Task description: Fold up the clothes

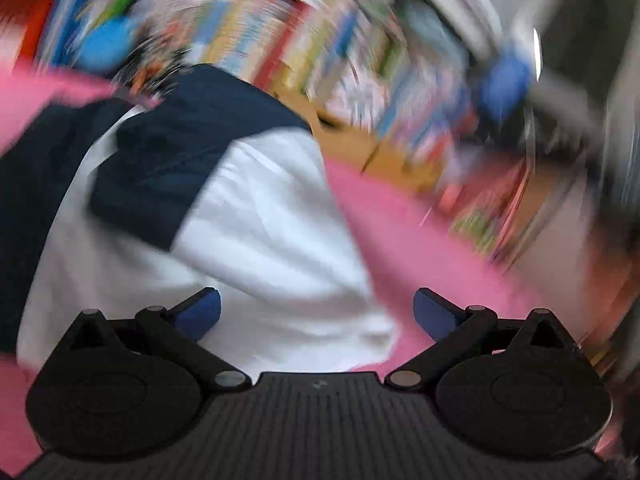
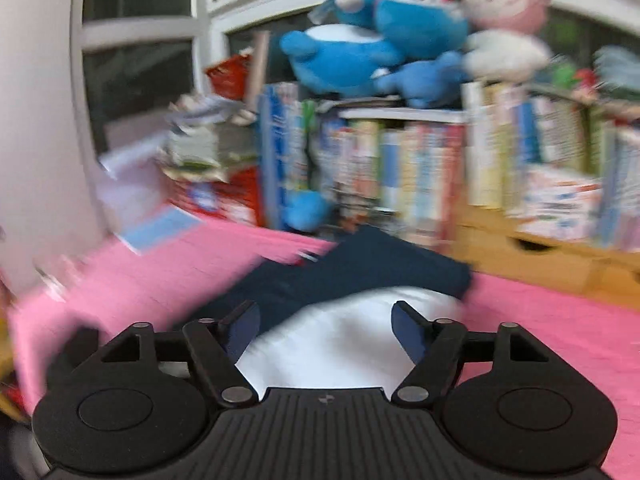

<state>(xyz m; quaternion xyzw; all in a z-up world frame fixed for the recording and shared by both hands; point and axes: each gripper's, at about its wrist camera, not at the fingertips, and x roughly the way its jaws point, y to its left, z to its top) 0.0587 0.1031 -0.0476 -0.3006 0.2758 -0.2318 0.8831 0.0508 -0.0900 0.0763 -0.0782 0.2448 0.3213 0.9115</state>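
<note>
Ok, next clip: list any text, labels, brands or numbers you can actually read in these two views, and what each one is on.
None can be read.
Book spines on the shelf: printed, but motion blur makes them illegible in both views.
Red packaging left of the books: print too blurred to read.
Small mark on the right gripper body: a logo shape, no letters. The left gripper has the same.
The white and navy garment: no visible print.
</note>
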